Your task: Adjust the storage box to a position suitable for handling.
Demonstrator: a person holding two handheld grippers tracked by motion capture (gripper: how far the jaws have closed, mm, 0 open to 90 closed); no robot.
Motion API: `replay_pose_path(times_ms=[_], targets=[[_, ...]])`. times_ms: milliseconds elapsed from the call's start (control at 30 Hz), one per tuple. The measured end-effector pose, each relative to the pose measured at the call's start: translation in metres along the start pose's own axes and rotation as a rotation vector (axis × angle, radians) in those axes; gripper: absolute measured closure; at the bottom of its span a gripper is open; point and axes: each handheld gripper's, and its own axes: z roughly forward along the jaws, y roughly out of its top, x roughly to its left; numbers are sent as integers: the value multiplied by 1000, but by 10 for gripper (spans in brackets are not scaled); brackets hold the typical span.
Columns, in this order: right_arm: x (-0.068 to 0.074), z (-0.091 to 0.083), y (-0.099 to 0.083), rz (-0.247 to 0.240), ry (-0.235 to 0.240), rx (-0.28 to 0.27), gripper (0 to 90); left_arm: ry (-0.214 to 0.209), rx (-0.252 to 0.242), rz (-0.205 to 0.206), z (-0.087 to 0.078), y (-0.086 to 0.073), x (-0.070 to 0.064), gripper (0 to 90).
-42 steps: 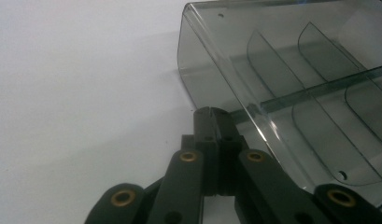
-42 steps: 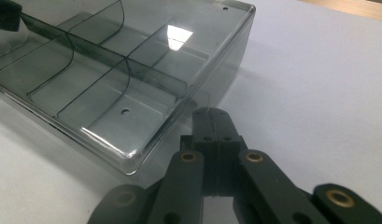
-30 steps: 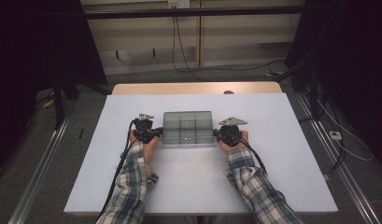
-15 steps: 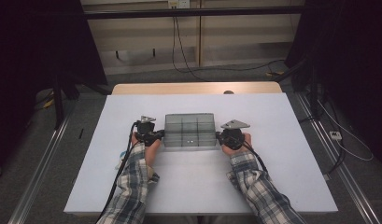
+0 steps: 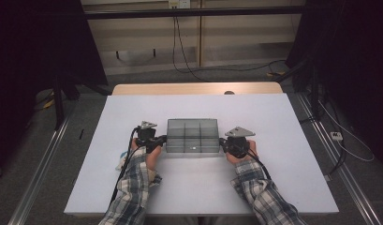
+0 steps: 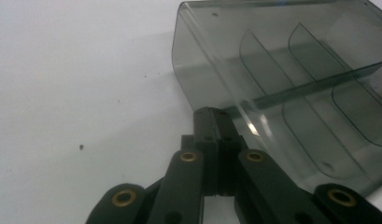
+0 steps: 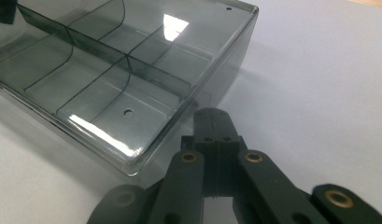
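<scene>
Both forearms are wearing plaid sleeves (image 5: 133, 192) in blue, white and grey. The left gripper (image 6: 215, 116) and right gripper (image 7: 215, 116) are showing matte black jaws with brass-ringed pivot screws. Each is carrying 1 grey three-cornered plate (image 5: 239, 131) and trailing 1 black cable (image 5: 125, 168).

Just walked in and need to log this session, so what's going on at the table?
A person in plaid sleeves holds a tool in each hand, one at either end of a clear smoky-grey divided box on the white table. The left tool meets the box's left end and the right tool its right end. Both tools' jaws are shut, their tips at the box's walls; whether they pinch the walls is unclear. The compartments look empty.
</scene>
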Motion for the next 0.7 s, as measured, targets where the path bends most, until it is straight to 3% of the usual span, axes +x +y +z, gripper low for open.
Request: replay_pose_path(times_ms=[200,633,700], targets=[[1,-6,-4,1,-2,2,900,-16,0,-7,-5,-7,-6,900],[3,-23,-15,3,12,4,900,-54,9,25,-27,-22,-22,900],[6,-27,-17,-6,20,6,900,-70,8,8,-29,-25,-20,900]])
